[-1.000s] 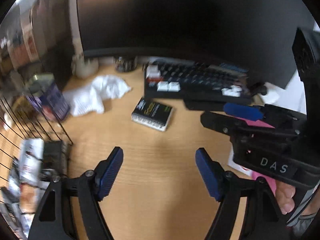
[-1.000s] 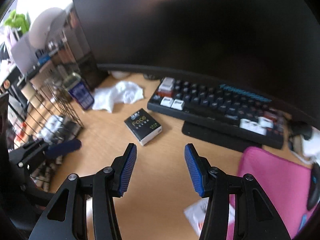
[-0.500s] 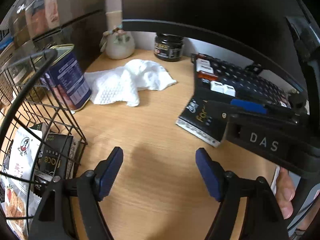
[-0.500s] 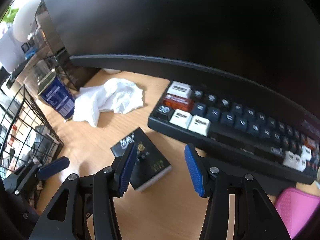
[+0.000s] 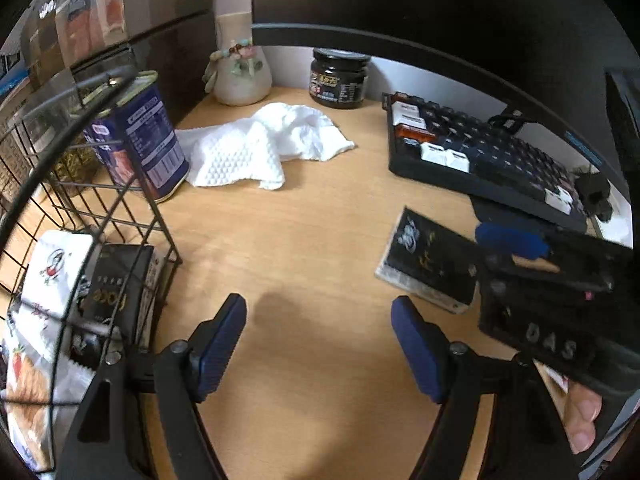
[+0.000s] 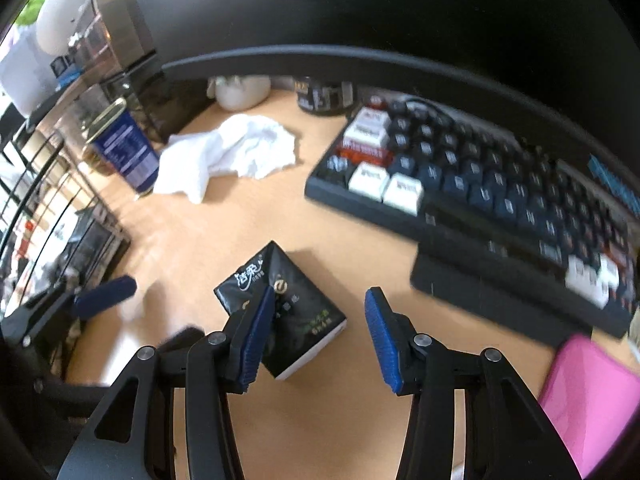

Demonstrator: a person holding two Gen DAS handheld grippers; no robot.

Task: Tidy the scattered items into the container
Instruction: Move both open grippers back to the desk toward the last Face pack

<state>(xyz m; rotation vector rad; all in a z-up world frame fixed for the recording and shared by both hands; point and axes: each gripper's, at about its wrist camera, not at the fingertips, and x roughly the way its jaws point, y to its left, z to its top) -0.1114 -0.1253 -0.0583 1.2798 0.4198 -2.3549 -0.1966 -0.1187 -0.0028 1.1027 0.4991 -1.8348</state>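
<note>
— Two blue pads of the right gripper are closing, not yet pressing the black tissue pack?
— Right. The pack lies flat on the desk, its long axis running diagonally, one corner toward the keyboard.
— Left gripper?
— Spread, empty, beside the wire basket; white cloth beyond.

On the light wooden desk, the black wire basket stands at the left, a blue tin behind it, a crumpled white cloth beside the tin, the black tissue pack before the dark keyboard at the right.
</note>
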